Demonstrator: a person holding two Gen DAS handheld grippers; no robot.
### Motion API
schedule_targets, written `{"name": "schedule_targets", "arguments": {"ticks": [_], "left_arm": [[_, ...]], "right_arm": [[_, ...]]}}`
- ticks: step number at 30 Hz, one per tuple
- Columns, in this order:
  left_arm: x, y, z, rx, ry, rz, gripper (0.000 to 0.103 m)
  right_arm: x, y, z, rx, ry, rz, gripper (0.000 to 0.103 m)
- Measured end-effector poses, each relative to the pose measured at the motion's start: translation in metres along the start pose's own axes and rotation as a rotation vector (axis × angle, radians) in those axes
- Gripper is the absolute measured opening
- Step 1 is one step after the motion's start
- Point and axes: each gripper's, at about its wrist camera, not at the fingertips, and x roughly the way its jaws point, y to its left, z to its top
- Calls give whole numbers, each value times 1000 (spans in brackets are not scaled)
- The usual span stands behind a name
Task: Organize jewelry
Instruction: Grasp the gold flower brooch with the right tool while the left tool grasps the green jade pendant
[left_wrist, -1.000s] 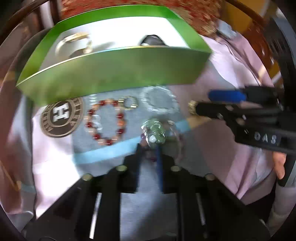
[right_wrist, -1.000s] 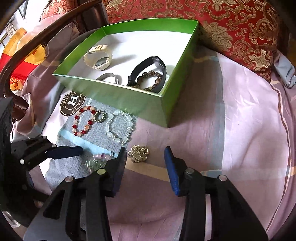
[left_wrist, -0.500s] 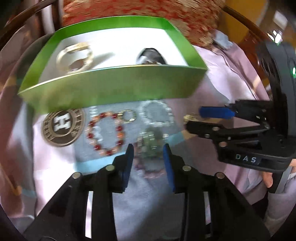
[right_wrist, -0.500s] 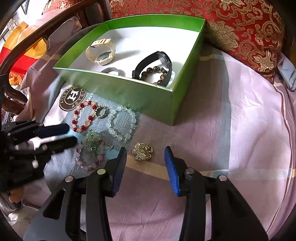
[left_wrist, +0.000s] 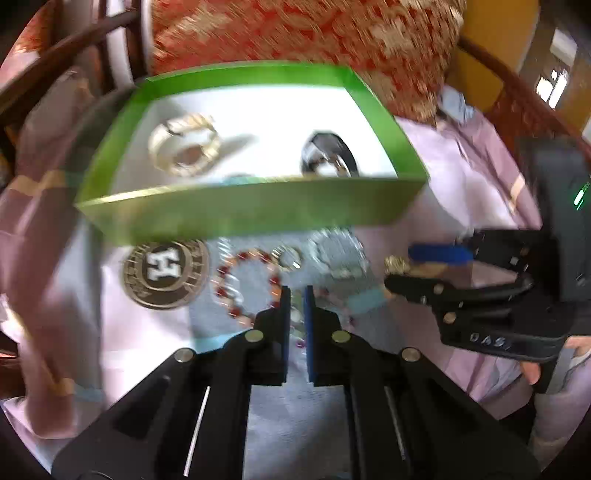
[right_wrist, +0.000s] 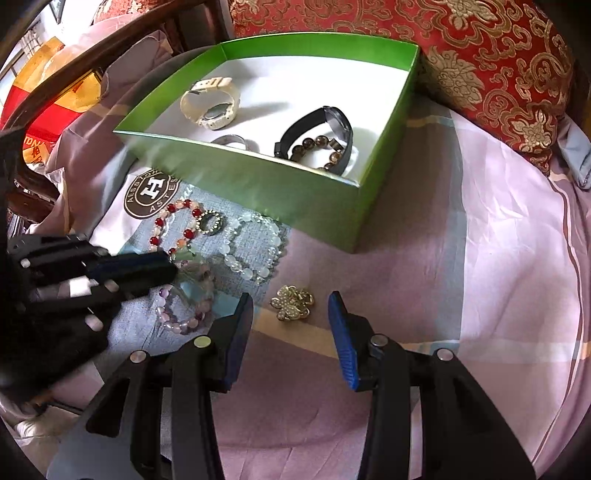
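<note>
The left gripper (right_wrist: 173, 266) has its jaws clenched on the green tassel charm of the pink bead bracelet (right_wrist: 184, 306), pinching the small dangling part rather than the slippery round beads, probably because it gives the narrow pads something to bite; the bracelet itself trails on the grey cloth (right_wrist: 147, 321) below. The right gripper (right_wrist: 291, 325) hovers with its jaws released and nothing between them, lined up over the gold flower brooch (right_wrist: 292, 302) on the pink bedsheet (right_wrist: 498, 258), seemingly waiting its turn. The green box (right_wrist: 258, 184) sits just behind the loose pieces, open-topped, so each lift is a short carry; it already holds a white watch (right_wrist: 210, 105), a black watch (right_wrist: 325, 122), a brown bead bracelet (right_wrist: 317, 147) and a silver ring (right_wrist: 231, 141). A red bead bracelet (right_wrist: 173, 225), a small sparkly ring (right_wrist: 209, 222) and a clear bead bracelet (right_wrist: 251, 251) lie unsorted on the cloth.
</note>
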Motion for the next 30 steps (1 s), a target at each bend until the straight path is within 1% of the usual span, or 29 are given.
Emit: {"name": "schedule_targets", "arguments": {"ticks": [4, 7, 8, 9, 10, 12, 15, 20, 23, 25, 27, 29, 30], "left_arm": [[-14, 19, 5, -43, -28, 12, 7], [-9, 33, 3, -72, -10, 42, 7], [-7, 38, 1, -85, 6, 38, 7], [-5, 41, -2, -93, 19, 29, 8], [-3, 43, -5, -101, 32, 20, 10], [1, 38, -9, -93, 44, 10, 24], [3, 21, -11, -45, 44, -12, 33], [19, -9, -10, 36, 62, -53, 36], [35, -15, -12, 47, 103, -36, 36], [43, -13, -14, 45, 123, 6, 23], [43, -7, -14, 19, 122, -6, 18], [37, -3, -13, 12, 102, -6, 14], [32, -1, -12, 10, 87, 0, 14]], "right_arm": [[2, 2, 0, -7, 3, 12, 43], [5, 6, -1, -21, 11, 12, 43], [7, 7, -1, -25, 12, 13, 39], [7, 9, -1, -32, 13, 14, 33], [7, 10, -2, -37, 15, 20, 17], [4, 11, -2, -37, 5, 41, 17], [0, 10, -1, -31, -15, 39, 17], [2, 7, -1, -14, 0, 29, 18], [5, 10, -1, -20, 13, 21, 18], [5, 11, -2, -24, 14, 22, 18], [5, 10, -2, -21, 16, 18, 20], [5, 10, -1, -16, 14, -3, 31], [5, 9, -1, -12, 11, -7, 32]]}}
